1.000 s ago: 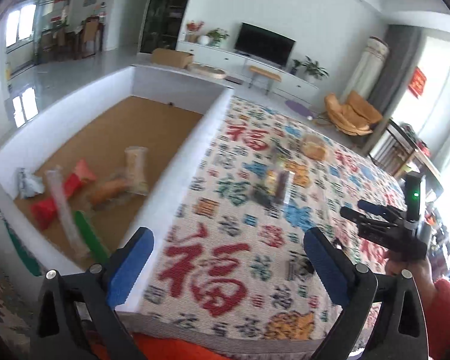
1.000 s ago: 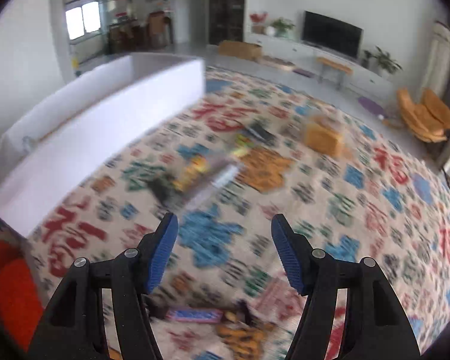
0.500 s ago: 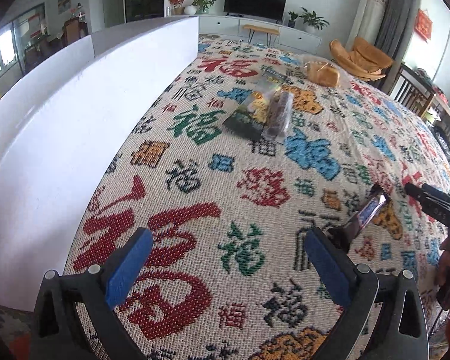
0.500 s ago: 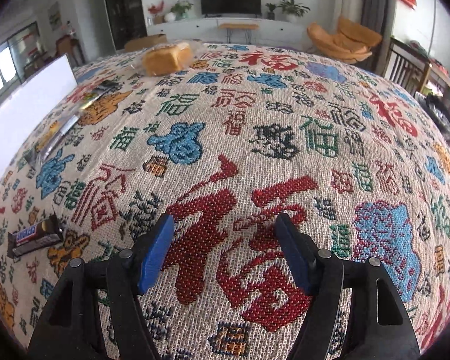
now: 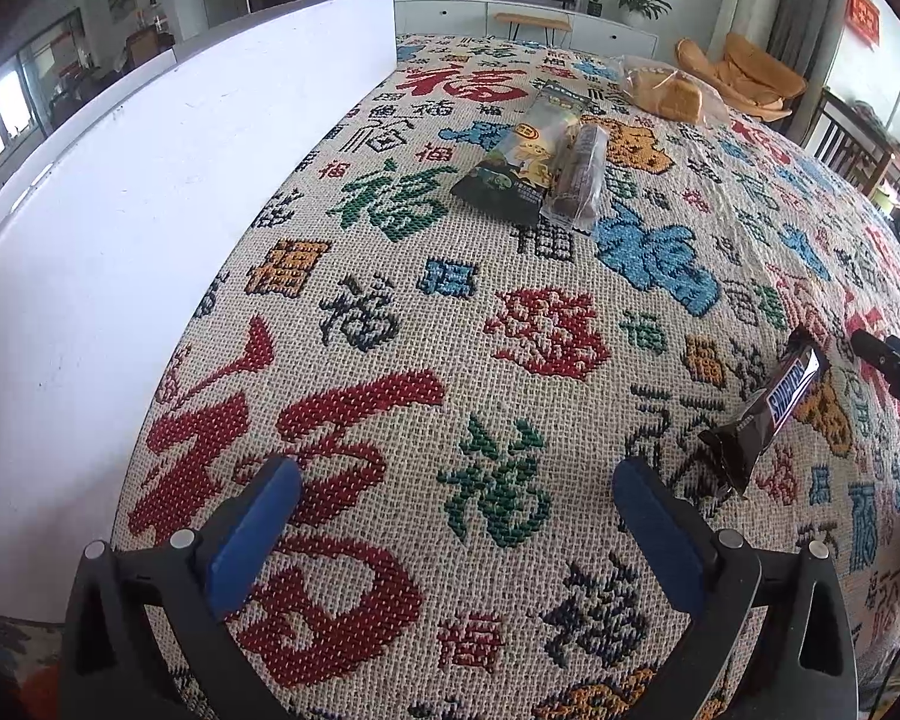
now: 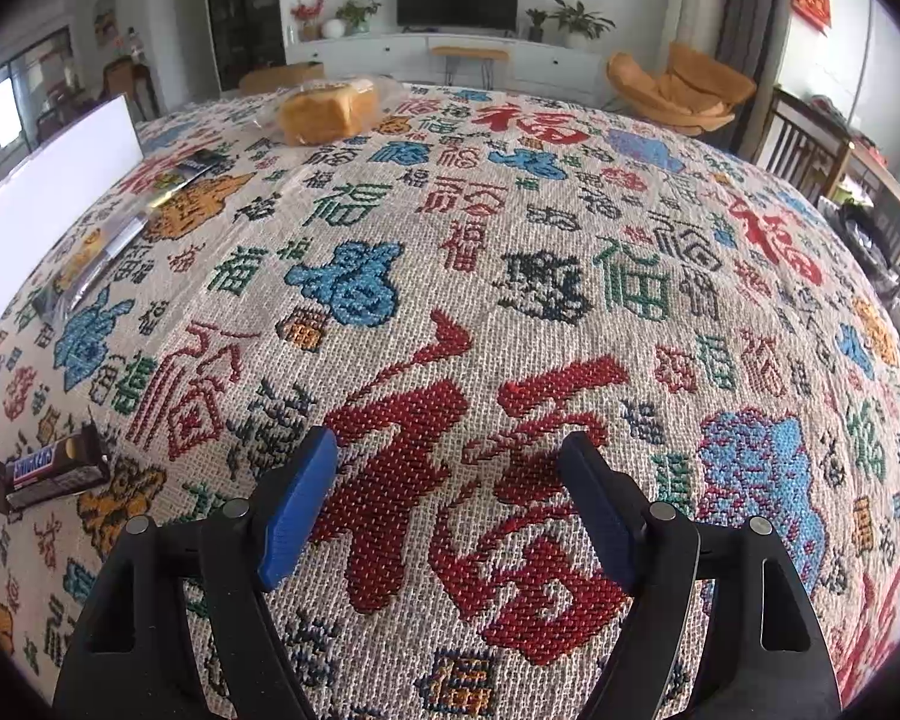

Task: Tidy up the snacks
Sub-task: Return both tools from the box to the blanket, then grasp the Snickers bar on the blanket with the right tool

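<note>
both grippers have dropped from a raised, box-facing view to hover low over the patterned cloth, between picks.

left gripper (image 5: 456, 516) at the bottom of its frame stands with jaws wide apart and nothing between them; right gripper (image 6: 450, 498) at the bottom of its frame is opening its jaws, also with only cloth between them. snickers bar (image 5: 765, 408) lies at the right edge of the left view, just beyond the left gripper's right finger, and at the lower left in the right view. dark snack packets (image 5: 534, 162) sit upper centre, bagged bread (image 5: 669, 93) further up, white box wall (image 5: 150, 192) along the left. the step looks like choosing the next snack; the bar seems nearest, so the next move likely calls for swinging a gripper over it, straddling its width, and closing.
</note>
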Tool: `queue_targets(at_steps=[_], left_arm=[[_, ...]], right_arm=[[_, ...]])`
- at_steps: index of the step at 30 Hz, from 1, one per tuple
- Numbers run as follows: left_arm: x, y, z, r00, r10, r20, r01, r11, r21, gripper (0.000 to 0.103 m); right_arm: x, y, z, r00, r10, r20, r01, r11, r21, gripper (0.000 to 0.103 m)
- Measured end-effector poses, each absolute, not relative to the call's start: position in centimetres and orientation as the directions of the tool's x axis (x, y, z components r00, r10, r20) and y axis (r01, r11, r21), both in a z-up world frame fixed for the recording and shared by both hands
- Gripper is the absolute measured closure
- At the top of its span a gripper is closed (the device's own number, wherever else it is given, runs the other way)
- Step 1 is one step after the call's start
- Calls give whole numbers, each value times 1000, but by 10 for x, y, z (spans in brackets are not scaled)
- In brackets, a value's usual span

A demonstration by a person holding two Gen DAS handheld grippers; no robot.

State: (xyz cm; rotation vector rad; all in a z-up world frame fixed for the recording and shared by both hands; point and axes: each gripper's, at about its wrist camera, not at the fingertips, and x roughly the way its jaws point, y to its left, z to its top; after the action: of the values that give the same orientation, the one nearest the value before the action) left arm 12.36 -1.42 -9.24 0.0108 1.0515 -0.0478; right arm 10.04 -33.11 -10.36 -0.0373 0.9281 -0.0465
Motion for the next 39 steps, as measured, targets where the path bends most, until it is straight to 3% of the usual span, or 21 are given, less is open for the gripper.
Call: queue_targets(at_steps=[39], left_arm=[[123,-15,-93,498,-26,-867,43,999,-5,0]], right_arm=[[101,-331,-104,598,-53,-800,25,999,-47,23]])
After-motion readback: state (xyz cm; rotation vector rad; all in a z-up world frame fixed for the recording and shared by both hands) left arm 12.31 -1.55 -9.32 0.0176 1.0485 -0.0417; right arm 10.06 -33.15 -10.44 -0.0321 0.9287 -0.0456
